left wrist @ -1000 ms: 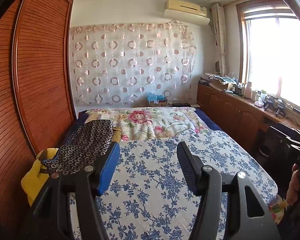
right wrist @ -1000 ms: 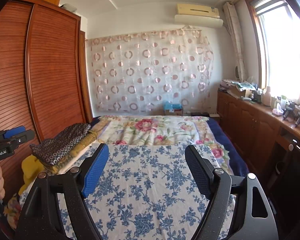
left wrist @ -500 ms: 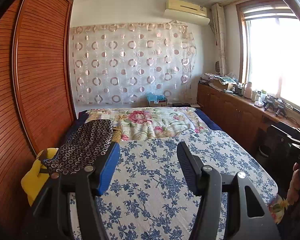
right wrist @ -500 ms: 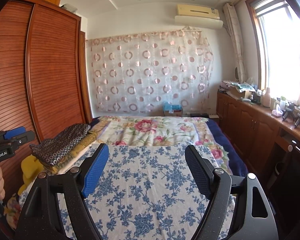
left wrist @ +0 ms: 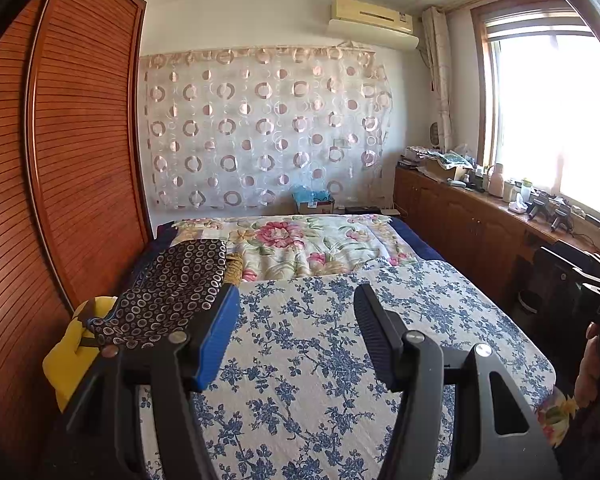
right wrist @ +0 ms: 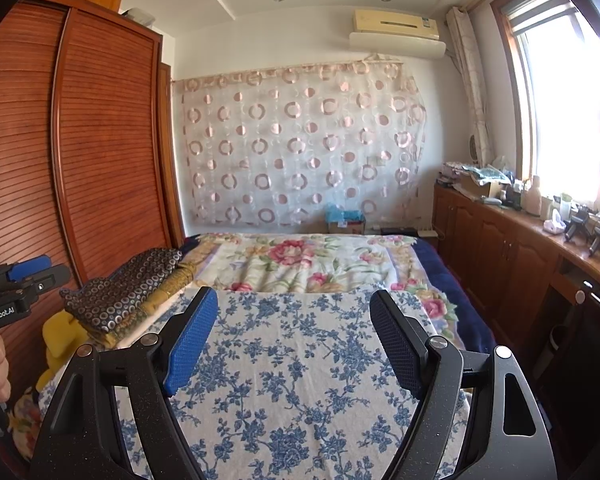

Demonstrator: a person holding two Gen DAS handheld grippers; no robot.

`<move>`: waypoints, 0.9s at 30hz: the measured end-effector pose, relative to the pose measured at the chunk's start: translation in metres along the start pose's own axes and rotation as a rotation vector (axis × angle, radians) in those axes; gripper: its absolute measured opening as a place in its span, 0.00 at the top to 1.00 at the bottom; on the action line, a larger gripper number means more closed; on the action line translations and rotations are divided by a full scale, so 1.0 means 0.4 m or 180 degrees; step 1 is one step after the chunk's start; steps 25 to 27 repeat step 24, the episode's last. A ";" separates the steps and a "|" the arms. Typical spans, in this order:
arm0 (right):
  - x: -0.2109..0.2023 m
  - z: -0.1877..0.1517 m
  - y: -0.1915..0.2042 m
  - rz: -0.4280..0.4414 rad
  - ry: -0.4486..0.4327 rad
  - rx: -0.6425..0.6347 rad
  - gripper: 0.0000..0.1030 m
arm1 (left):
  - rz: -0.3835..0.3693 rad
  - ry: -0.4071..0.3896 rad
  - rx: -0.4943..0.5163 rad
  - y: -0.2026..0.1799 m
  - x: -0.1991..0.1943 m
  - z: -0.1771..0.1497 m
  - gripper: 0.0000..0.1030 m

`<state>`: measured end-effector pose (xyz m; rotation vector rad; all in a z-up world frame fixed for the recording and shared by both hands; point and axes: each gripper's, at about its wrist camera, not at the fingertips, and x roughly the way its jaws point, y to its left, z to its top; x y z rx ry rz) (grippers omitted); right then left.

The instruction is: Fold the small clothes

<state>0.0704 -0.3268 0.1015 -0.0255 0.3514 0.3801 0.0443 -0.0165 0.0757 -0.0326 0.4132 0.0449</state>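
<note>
Left wrist view: both grippers' ribbed fingers (left wrist: 370,320) spread, empty, over quilted floral bedspread (left wrist: 300,340); ring-patterned folded cloth (left wrist: 168,292) alongside.

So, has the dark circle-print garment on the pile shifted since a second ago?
No. The dark circle-print garment sits at the same spot against the wardrobe door and the floral quilt.

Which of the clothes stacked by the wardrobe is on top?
The dark garment with white rings tops the pile; a mustard-yellow piece peeks from beneath, and a bright yellow item sits lower.
</note>
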 end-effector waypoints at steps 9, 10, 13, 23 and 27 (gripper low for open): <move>-0.004 0.001 0.001 -0.0004 -0.0010 -0.0002 0.22 | -0.0002 -0.0001 0.0003 0.000 -0.001 -0.003 0.43; -0.003 0.001 0.002 -0.0004 -0.0008 -0.0001 0.22 | -0.0004 -0.0002 0.0002 -0.001 0.000 -0.002 0.43; -0.003 0.000 0.002 -0.0005 -0.0007 -0.0003 0.22 | -0.0006 -0.0010 0.0005 0.002 -0.005 -0.009 0.43; -0.004 0.002 0.001 0.0001 -0.0005 -0.0003 0.22 | -0.0009 -0.0012 0.0011 0.001 -0.008 -0.012 0.43; -0.004 0.002 0.000 0.0000 -0.0005 -0.0005 0.22 | -0.0010 -0.0015 0.0012 0.002 -0.009 -0.012 0.43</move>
